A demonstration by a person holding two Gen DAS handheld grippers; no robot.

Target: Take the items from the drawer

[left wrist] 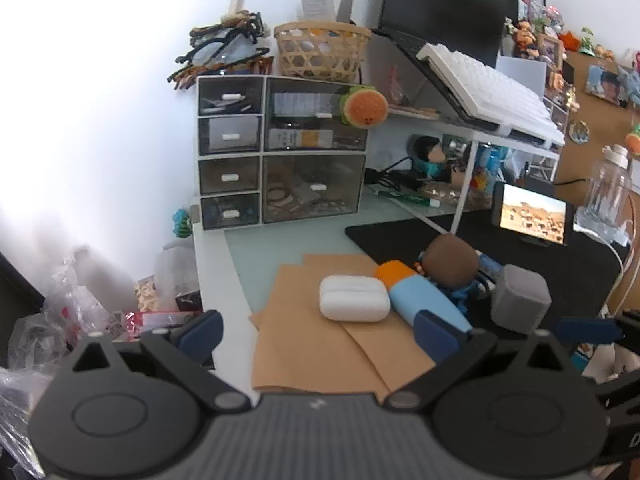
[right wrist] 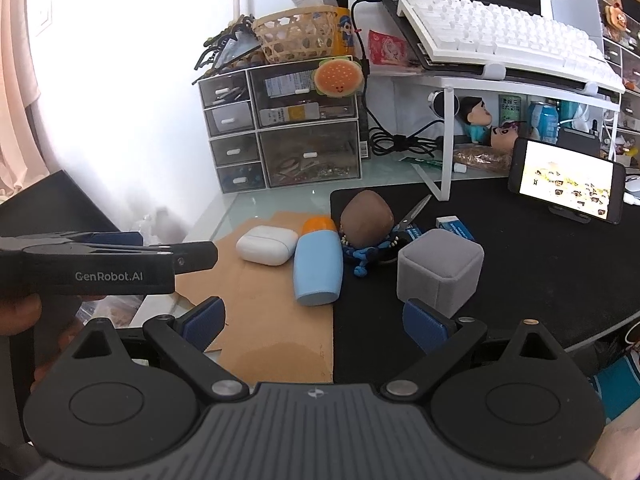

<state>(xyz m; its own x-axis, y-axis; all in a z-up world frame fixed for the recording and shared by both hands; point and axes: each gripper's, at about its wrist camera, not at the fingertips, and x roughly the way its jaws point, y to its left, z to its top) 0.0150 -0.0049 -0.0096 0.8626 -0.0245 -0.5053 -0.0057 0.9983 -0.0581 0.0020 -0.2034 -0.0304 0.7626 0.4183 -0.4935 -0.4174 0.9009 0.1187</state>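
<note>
A small drawer unit (left wrist: 280,152) (right wrist: 284,132) with smoky fronts stands at the back of the desk, every drawer pushed in. On brown paper (left wrist: 312,352) (right wrist: 272,304) in front of it lie a white case (left wrist: 354,298) (right wrist: 267,245) and a blue bottle with an orange cap (left wrist: 424,300) (right wrist: 318,268). Beside them sit a brown-headed doll (left wrist: 450,260) (right wrist: 366,220) and a grey box (left wrist: 520,300) (right wrist: 440,270). My left gripper (left wrist: 318,334) (right wrist: 196,258) hovers open, short of the white case. My right gripper (right wrist: 315,324) is open over the paper's near edge and holds nothing.
A black mat (right wrist: 540,264) carries a lit phone (right wrist: 568,184) (left wrist: 532,218), scissors (right wrist: 414,210) and a small eraser box (right wrist: 454,226). A white keyboard (right wrist: 500,28) rests on a raised stand. A woven basket (left wrist: 320,50) tops the drawers. Plastic bags (left wrist: 60,320) crowd the floor left of the desk.
</note>
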